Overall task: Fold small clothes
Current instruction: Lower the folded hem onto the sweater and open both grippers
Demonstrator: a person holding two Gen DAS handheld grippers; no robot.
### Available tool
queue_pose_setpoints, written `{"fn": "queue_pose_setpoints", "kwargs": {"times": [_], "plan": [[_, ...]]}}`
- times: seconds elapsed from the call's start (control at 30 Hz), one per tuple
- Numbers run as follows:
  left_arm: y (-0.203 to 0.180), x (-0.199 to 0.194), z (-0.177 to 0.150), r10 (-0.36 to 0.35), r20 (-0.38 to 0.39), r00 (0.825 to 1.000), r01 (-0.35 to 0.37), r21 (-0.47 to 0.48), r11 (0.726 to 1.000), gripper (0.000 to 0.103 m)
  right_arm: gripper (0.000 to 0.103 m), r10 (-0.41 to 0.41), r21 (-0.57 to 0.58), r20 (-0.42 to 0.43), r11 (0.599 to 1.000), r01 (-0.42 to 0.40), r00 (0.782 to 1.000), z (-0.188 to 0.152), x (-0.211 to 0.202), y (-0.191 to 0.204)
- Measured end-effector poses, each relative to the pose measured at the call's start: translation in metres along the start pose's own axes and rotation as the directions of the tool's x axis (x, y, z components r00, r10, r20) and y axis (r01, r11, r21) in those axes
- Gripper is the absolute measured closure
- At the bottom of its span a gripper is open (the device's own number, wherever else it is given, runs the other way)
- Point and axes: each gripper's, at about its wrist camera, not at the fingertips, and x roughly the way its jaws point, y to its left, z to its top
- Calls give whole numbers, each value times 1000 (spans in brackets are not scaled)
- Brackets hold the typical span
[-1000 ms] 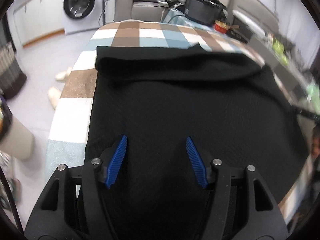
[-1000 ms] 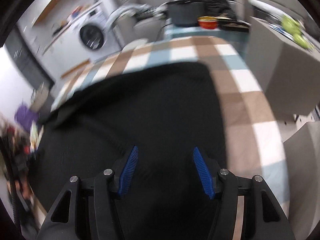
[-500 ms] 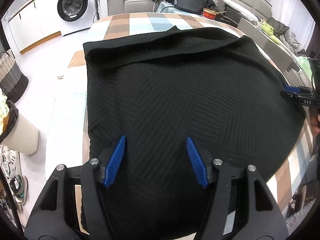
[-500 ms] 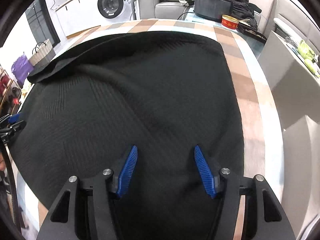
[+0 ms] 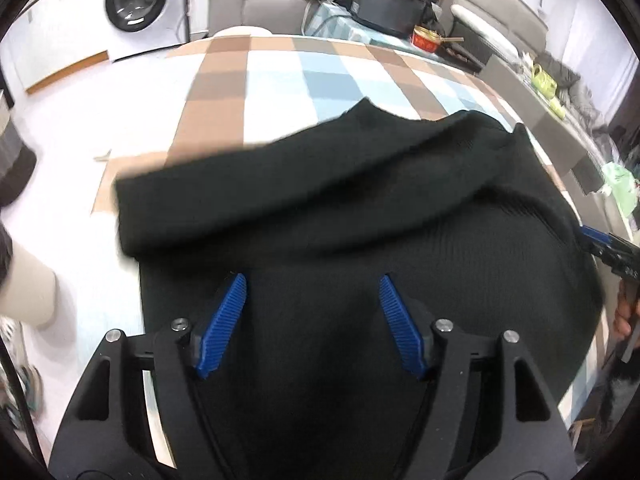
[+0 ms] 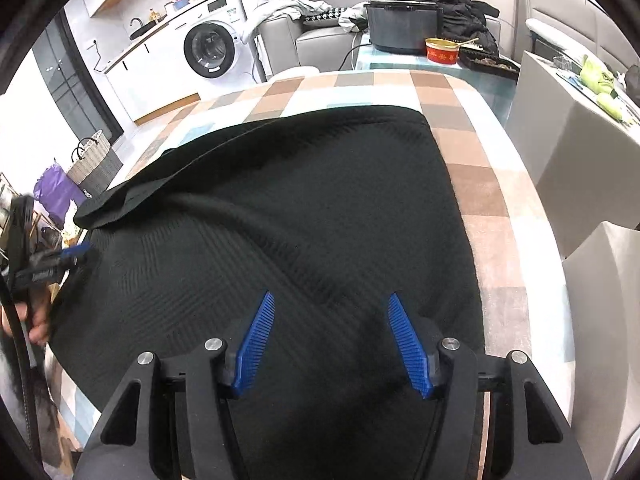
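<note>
We see the washing machine (image 6: pixel 209 49) at the far left of the room, with a woven basket (image 6: pixel 93 157) on the floor nearer us. Next comes the checked cloth (image 5: pixel 276 76) covering the tabletop, and on it the black knitted garment (image 6: pixel 304 216), spread wide across the near half. Its far edge is doubled over into a thick band (image 5: pixel 280 188) running from the left side toward the right; in the left wrist view this band looks blurred.

Our left tool (image 5: pixel 312 322) hangs above the near left part of the garment, its blue ribbed fingers (image 5: pixel 222 326) spread wide with nothing between them. We see this same tool at the left edge of the right wrist view, beside the garment's side hem. Our right tool (image 6: pixel 332 344) hangs above the near right part of the garment, its jaws likewise wide apart and holding nothing. It shows at the right edge of the left wrist view, near the other side hem.

Farther right, beyond the tabletop, stand a dark box (image 6: pixel 404 26), a red tin (image 6: pixel 442 51) and a grey sofa (image 6: pixel 576 8).
</note>
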Motion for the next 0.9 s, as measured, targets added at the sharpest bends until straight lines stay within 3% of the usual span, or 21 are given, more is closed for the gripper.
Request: {"fn": "queue_pose_setpoints", "kwargs": {"times": [0.07, 0.13, 0.23, 0.4, 0.57, 0.7, 0.9], "plan": [[2, -1, 24, -20, 87, 996, 21, -12, 1000, 37, 42, -5, 8, -4, 1000, 6, 1000, 2, 1, 1], [13, -6, 45, 7, 187, 982, 6, -73, 997, 37, 42, -7, 12, -3, 1000, 7, 1000, 6, 1, 1], [35, -9, 64, 35, 221, 975, 4, -174, 985, 37, 42, -15, 30, 7, 999, 15, 1000, 14, 0, -2], [58, -13, 60, 73, 206, 976, -27, -220, 975, 37, 42, -29, 29, 13, 999, 29, 999, 19, 0, -5], [55, -23, 4, 110, 145, 983, -82, -185, 979, 37, 42, -50, 14, -4, 999, 50, 999, 23, 8, -6], [49, -17, -29, 141, 100, 985, -125, -149, 981, 37, 42, -67, 71, 39, 995, 64, 997, 35, 5, -27], [37, -15, -42, 106, 95, 990, -92, -148, 985, 37, 42, -55, 73, 46, 996, 52, 997, 78, 32, -33]]}}
